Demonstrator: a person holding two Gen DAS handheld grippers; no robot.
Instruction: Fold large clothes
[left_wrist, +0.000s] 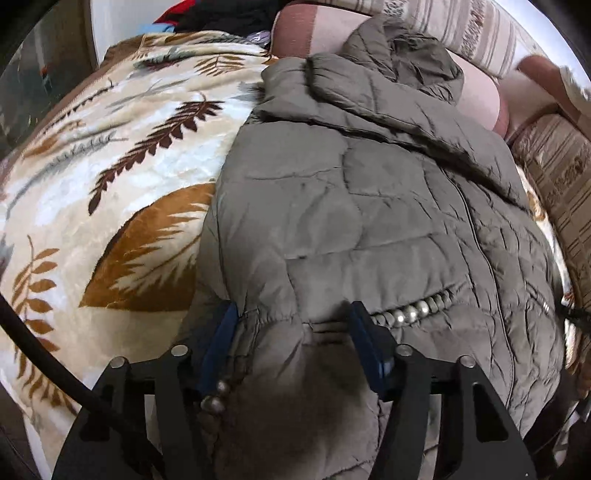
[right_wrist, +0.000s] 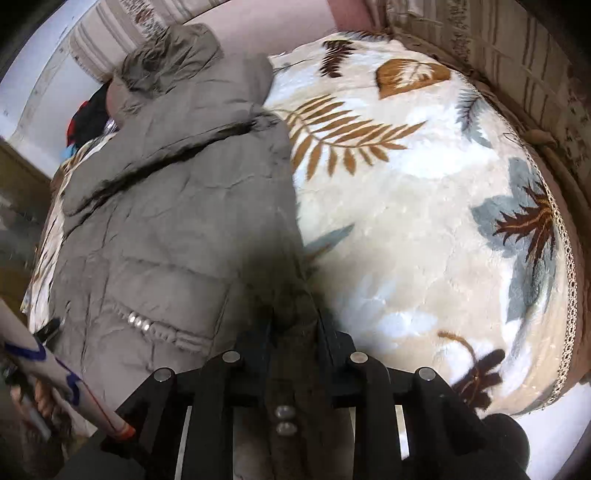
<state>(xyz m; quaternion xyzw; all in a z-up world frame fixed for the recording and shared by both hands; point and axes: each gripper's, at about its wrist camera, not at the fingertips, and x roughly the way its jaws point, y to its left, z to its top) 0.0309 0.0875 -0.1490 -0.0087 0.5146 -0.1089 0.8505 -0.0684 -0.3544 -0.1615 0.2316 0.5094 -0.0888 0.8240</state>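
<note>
A grey-olive quilted puffer jacket (left_wrist: 369, 192) with a hood and silver bead trim lies lengthwise on a leaf-patterned blanket (left_wrist: 110, 184). It also shows in the right wrist view (right_wrist: 166, 206), on the blanket (right_wrist: 406, 206). My left gripper (left_wrist: 291, 325) has its jaws wide apart around the jacket's near hem, with cloth bulging between the blue pads (left_wrist: 221, 332). My right gripper (right_wrist: 295, 321) is shut on the hem at the jacket's right edge, with cloth pinched between the dark fingers (right_wrist: 325, 332).
A striped sofa back and pink cushions (left_wrist: 480, 96) stand behind the jacket. A pile of dark and red clothes (left_wrist: 207, 14) lies at the far left. The blanket's laced edge (right_wrist: 569, 288) drops off at the right. A person's sleeve and hand (right_wrist: 40, 391) are at lower left.
</note>
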